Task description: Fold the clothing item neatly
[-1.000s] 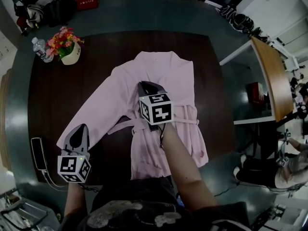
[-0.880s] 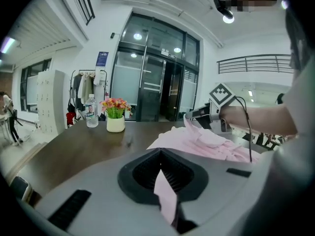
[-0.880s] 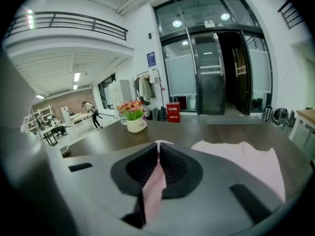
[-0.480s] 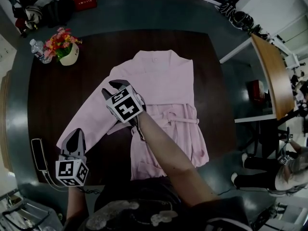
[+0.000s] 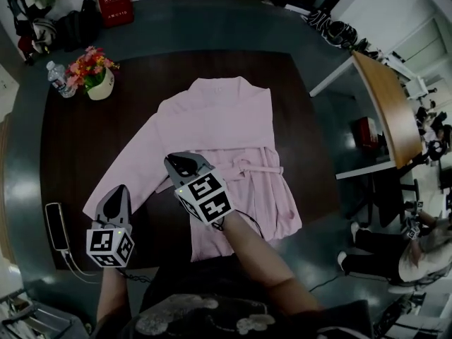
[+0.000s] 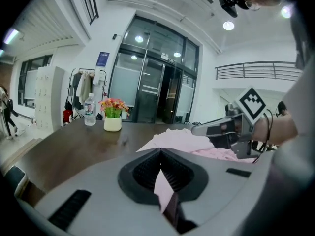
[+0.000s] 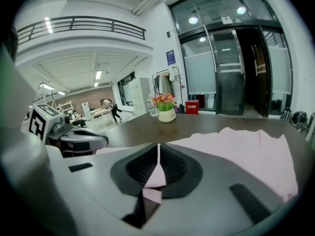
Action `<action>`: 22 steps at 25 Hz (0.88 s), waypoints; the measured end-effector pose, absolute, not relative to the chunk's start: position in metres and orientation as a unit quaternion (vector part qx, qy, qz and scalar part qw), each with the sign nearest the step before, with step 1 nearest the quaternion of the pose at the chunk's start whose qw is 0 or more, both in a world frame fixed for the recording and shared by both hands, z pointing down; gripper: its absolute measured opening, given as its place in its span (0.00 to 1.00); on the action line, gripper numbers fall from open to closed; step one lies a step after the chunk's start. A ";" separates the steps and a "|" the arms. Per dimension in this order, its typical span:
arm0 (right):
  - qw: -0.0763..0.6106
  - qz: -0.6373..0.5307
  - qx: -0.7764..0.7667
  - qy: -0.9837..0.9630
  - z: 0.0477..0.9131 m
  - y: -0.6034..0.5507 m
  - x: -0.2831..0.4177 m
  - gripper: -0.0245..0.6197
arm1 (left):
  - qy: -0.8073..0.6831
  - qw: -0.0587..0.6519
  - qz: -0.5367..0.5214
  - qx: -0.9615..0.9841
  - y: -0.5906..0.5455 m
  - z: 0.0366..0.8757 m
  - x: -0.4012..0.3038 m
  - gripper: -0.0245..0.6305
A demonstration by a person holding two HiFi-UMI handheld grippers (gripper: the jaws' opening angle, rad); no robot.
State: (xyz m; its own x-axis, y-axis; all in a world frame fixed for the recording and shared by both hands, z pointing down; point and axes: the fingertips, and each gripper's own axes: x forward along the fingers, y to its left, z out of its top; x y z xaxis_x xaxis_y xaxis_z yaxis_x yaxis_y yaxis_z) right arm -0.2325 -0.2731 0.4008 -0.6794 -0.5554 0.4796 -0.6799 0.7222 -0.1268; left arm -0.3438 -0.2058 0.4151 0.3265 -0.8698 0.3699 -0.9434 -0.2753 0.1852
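A pink robe [image 5: 226, 126] lies spread on the dark table [image 5: 78, 147], collar at the far side, belt tied across its waist. Its left sleeve runs down to the near left, where my left gripper [image 5: 119, 191] is shut on the cuff; pink cloth [image 6: 165, 191] shows between its pads. My right gripper [image 5: 181, 163] sits at the robe's left side by the waist. Its jaws are closing, and a fold of pink cloth [image 7: 156, 175] is pinched between the pads. Each gripper shows in the other's view: the right gripper [image 6: 212, 129] and the left gripper [image 7: 93, 141].
A flower pot [image 5: 99, 76] and a water bottle [image 5: 58, 75] stand at the table's far left corner. A dark flat device with a cable [image 5: 55, 224] lies at the near left edge. A red box [image 5: 113, 7] stands on the floor beyond; a wooden desk [image 5: 385, 104] is at right.
My right gripper moved from the robe's middle to its left side, then back toward me by the waist, and now grips cloth. The left gripper stayed put.
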 end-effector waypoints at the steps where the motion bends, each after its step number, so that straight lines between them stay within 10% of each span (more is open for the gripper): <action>1: 0.206 0.146 0.351 -0.902 0.397 -0.264 -0.224 0.04 | -0.563 0.191 0.097 0.798 -0.205 0.417 -0.337 0.05; 22: 0.159 0.188 0.288 -0.925 0.401 -0.073 -0.167 0.03 | -0.595 0.194 0.084 0.776 -0.059 0.394 -0.250 0.05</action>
